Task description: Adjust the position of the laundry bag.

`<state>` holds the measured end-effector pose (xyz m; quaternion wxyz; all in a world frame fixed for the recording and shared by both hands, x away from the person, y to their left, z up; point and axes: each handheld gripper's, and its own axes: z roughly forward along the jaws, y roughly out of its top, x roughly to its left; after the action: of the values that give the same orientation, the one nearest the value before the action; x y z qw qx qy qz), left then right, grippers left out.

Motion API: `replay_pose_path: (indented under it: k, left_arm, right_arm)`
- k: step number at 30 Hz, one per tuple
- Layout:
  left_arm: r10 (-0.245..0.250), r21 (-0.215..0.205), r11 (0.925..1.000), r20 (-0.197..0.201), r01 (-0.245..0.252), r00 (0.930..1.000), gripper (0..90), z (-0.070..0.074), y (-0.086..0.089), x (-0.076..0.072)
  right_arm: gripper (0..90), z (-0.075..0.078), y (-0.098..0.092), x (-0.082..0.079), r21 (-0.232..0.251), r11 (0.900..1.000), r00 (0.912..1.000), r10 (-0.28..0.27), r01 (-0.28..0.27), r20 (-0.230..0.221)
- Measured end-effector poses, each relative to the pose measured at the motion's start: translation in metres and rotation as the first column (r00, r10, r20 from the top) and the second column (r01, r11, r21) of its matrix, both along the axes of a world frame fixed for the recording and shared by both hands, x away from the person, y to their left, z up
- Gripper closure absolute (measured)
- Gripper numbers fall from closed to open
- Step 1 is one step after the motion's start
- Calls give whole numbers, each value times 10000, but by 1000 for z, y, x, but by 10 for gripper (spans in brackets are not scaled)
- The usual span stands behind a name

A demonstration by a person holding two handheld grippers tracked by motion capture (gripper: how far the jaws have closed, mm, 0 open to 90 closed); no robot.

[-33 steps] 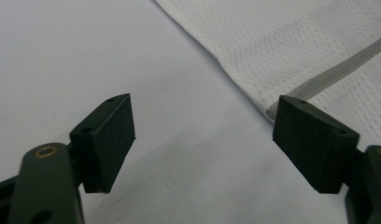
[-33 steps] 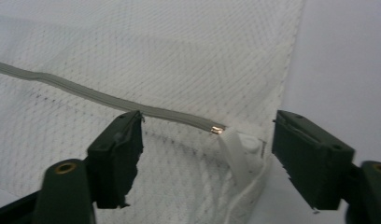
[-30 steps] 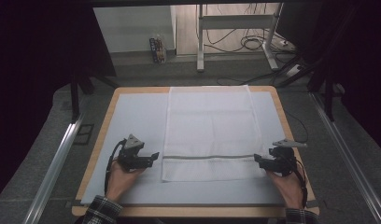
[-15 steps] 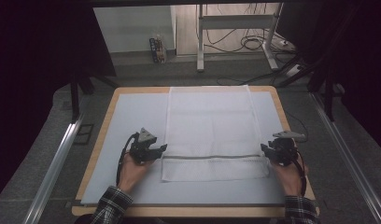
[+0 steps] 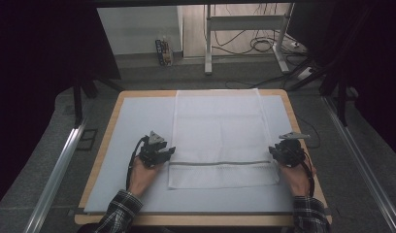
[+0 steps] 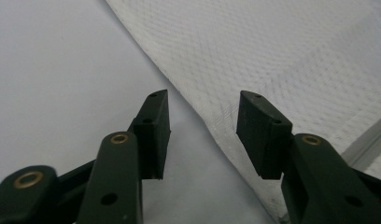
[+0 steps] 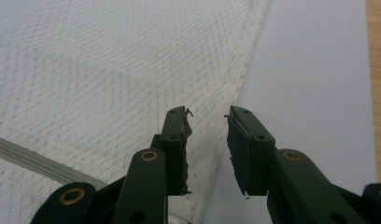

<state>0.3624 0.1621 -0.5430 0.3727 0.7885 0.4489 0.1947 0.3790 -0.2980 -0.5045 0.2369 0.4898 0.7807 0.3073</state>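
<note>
The white towel [image 5: 218,138] is spread flat on the table [image 5: 128,126] with its long axis running away from the person, and each long side edge is straddled by an unclenched gripper, left gripper [image 5: 163,153] and right gripper [image 5: 277,152].

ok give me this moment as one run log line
left gripper: open, at towel left edge | right gripper: open, at right edge | towel: flat on mat

White waffle-weave cloth [image 5: 219,138] lies flat on the desk [image 5: 138,121], long axis running front to back; 1 grey stripe near its front edge.
</note>
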Motion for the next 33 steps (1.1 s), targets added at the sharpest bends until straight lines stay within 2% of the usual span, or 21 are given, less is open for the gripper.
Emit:
replay_pose_path:
  k: [2,5,7,9,10,11,14,15,18,25,33]
  left_arm:
    - [-214,269,9994,7,214,9998,525,-3,-2,1]
    - [-414,494,9979,51,411,9991,577,-3,-6,0]
    - [-451,461,9979,11,450,9990,622,-3,-6,1]
    - [-582,197,9981,-212,586,9981,674,-3,-6,2]
    - [-582,197,9981,-212,586,9981,703,-3,-6,2]
    - [-561,104,9984,-275,564,9980,721,-3,-7,3]
    - [-665,87,9977,-330,668,9972,772,-3,-7,3]
    - [-767,-13,9971,-418,767,9962,842,-2,-8,3]
    - [-810,39,9967,-439,812,9958,887,-1,-9,2]
    - [-824,-111,9966,-563,819,9950,896,0,-4,2]
    - [-958,-340,9951,-908,931,9913,897,4,3,0]
  right_arm:
    - [681,-5,1,3,-101,9999,9994,-55,51,-334]
    - [706,-8,0,4,-142,9999,9984,-61,53,-558]
    - [723,-9,-1,5,-71,10000,9977,-66,61,-670]
    - [817,-8,-3,5,195,9997,9964,-124,141,-834]
    - [817,-8,-3,5,195,9997,9964,-124,141,-834]
    - [868,-8,-4,5,535,9985,9947,-93,149,-1024]
    - [876,-8,-3,5,472,9987,9943,-114,165,-1057]
    - [876,-7,-2,5,408,9991,9943,-102,146,-1064]
    - [878,-7,-2,4,454,9989,9937,-48,99,-1116]
    - [877,-6,-6,2,787,9968,9921,252,-156,-1229]
    - [878,-2,-2,-2,682,9966,9922,534,-458,-1128]
